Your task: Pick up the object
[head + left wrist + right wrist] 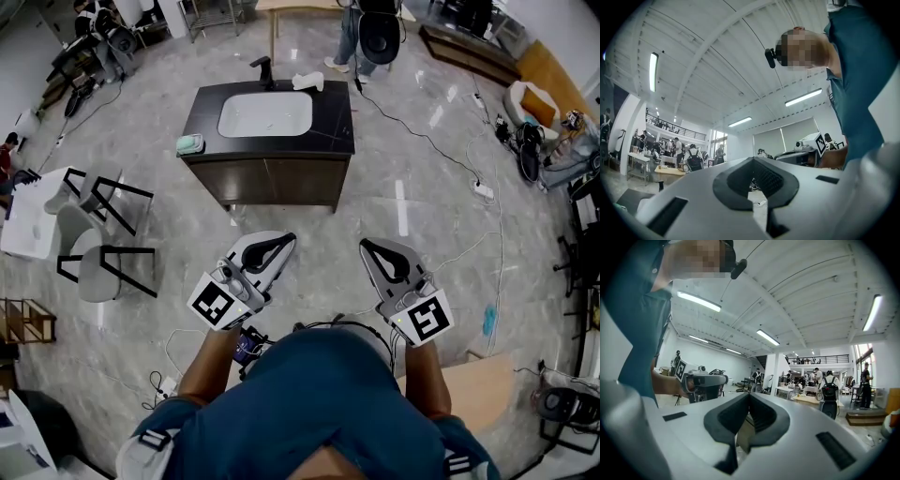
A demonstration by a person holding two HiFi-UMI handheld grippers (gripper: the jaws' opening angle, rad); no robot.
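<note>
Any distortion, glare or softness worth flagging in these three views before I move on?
Head view: heavy fisheye bending; white streaks of glare on the glossy floor; the sink cabinet is sharp. Left gripper view: round black vignette, tube light blown out, left gripper close to the lens and slightly soft. Right gripper view: same vignette, ceiling strip light bright.

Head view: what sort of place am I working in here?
Probably a big open workshop or lab hall, not a home. A sink vanity stands alone on polished floor with cables trailing across; the right gripper view shows strip lights on a high ceiling and people at tables.
</note>
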